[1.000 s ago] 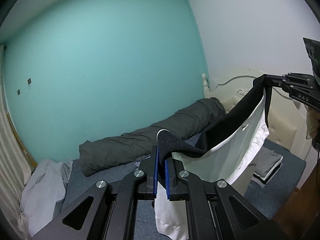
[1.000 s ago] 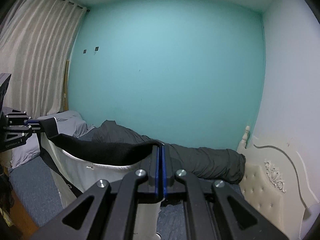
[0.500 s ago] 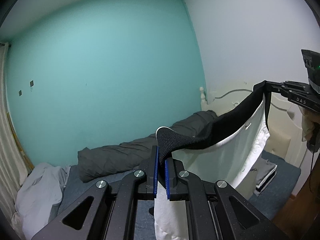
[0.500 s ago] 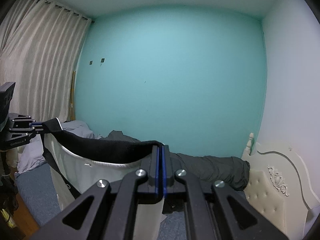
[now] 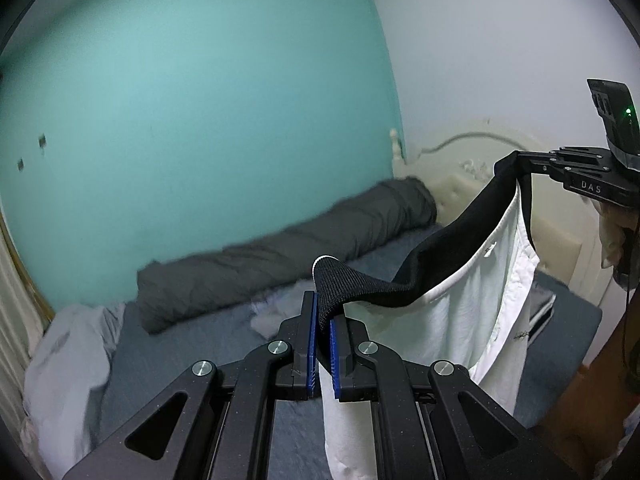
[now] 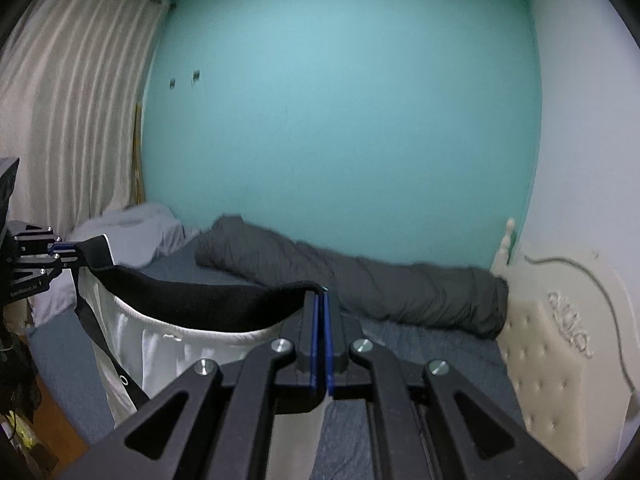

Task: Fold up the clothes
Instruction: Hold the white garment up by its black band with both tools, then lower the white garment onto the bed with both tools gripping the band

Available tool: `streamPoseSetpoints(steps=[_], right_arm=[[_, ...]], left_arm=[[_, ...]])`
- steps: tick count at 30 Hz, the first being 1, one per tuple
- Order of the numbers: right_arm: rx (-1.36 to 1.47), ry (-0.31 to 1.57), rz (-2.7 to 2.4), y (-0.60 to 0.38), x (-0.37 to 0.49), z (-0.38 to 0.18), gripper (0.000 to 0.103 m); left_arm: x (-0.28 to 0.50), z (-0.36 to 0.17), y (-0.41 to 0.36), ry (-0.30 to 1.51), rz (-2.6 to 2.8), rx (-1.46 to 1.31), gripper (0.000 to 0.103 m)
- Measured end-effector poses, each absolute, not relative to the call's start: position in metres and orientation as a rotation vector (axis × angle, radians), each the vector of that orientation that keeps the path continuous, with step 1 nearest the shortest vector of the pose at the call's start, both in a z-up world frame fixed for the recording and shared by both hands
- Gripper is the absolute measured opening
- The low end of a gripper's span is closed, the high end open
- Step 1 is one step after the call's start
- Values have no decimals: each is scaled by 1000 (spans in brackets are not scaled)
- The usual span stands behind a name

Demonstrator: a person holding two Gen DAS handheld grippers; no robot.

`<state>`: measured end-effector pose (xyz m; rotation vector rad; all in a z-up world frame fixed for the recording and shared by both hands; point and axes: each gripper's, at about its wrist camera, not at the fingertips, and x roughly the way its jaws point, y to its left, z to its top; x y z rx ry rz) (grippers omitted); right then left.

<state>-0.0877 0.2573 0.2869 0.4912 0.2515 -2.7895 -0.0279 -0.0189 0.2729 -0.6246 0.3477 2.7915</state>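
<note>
A white garment [image 5: 460, 320] with a wide black ribbed waistband [image 5: 448, 256] hangs in the air above the bed, stretched between both grippers. My left gripper [image 5: 324, 314] is shut on one end of the waistband, which bunches up above its blue pads. My right gripper [image 6: 321, 300] is shut on the other end of the waistband [image 6: 200, 304], and the white cloth [image 6: 168, 352] sags below it. Each gripper shows in the other's view: the right gripper [image 5: 524, 158] at the far right, the left gripper [image 6: 70, 249] at the far left.
A rolled dark grey duvet [image 6: 360, 280] lies along the teal wall on the blue-sheeted bed [image 5: 192, 344]. A light grey clothing pile [image 5: 68, 360] sits at the bed's left end. A cream tufted headboard [image 6: 552, 356] stands on the right. A curtain [image 6: 68, 120] hangs on the left.
Both views swung up toward the wall and have come back down toward the bed, now blurred. The garment stays stretched between the two shut grippers.
</note>
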Motion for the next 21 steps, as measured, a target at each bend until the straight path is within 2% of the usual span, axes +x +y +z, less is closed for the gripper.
streamPoseSetpoints(steps=[15, 21], right_arm=[[898, 206, -2701, 253, -250, 114, 2], [1032, 146, -2662, 249, -321, 50, 2]], left_arm=[[-203, 83, -42, 141, 2701, -1033, 6], [-270, 15, -61, -2, 2661, -1164, 5]])
